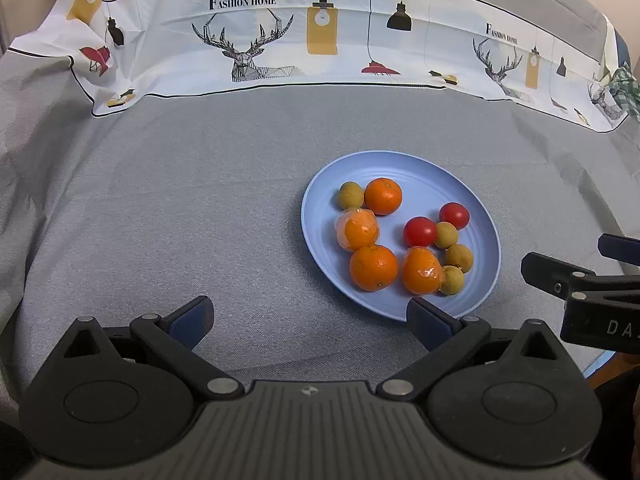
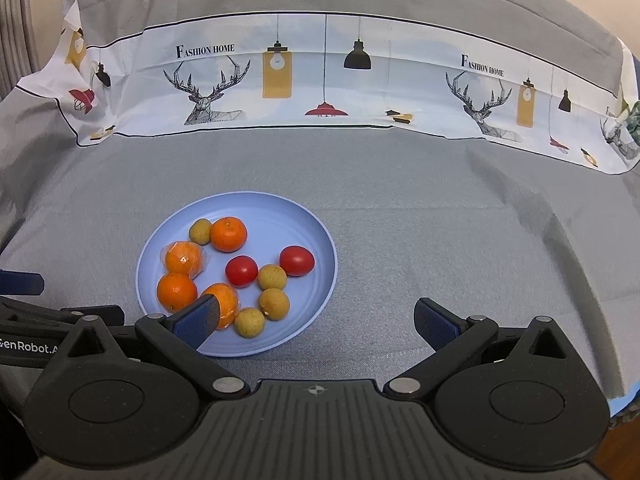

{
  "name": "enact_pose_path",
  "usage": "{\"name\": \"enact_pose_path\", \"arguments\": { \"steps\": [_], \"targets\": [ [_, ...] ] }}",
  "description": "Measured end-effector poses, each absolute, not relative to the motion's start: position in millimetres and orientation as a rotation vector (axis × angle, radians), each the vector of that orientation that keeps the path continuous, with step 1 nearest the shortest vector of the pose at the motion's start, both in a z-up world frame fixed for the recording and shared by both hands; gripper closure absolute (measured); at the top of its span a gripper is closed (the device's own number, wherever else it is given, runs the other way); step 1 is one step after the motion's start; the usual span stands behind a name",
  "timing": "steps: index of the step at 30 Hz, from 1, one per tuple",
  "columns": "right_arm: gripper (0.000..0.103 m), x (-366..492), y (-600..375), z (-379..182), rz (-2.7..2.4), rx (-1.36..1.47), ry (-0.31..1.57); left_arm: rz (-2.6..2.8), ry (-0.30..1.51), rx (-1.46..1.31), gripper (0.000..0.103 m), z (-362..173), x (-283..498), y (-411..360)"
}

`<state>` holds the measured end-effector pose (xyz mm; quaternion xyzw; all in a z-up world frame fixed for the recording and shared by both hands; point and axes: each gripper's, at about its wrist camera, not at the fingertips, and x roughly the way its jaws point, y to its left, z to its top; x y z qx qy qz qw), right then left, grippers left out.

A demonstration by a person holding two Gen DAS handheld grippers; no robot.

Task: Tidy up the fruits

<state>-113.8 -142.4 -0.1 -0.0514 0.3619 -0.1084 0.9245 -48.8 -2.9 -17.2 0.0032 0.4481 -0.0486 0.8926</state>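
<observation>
A light blue plate (image 1: 480,216) (image 2: 316,240) on grey cloth holds several oranges (image 1: 383,196) (image 2: 228,234), two of them in clear wrap (image 1: 357,229) (image 2: 183,258), two red tomatoes (image 1: 419,231) (image 2: 296,261) and several small tan longans (image 1: 351,194) (image 2: 273,304). My left gripper (image 1: 310,322) is open and empty, low on the near side of the plate, its right fingertip over the plate's near rim. My right gripper (image 2: 318,322) is open and empty at the plate's near right; its left fingertip hides part of a wrapped orange (image 2: 228,300). The right gripper's fingers (image 1: 544,276) show at the left wrist view's right edge.
A grey cloth (image 1: 200,208) (image 2: 440,240) covers the table. A white printed band with deer and lamps (image 1: 280,44) (image 2: 320,76) rises along the back. Bare cloth lies left of the plate in the left wrist view and right of it in the right wrist view.
</observation>
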Motion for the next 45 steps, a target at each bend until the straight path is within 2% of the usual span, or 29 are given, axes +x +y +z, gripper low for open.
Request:
{"name": "enact_pose_path", "arguments": {
  "steps": [33, 45],
  "targets": [
    [0.001, -109, -139, -6, -0.228, -0.115, 0.750, -0.114, 0.927, 0.013, 0.000, -19, -48, -7],
    [0.001, -101, -152, -12, -0.199, -0.008, 0.762, -0.098, 0.908, 0.024, 0.000, -22, -35, -11]
  ]
}}
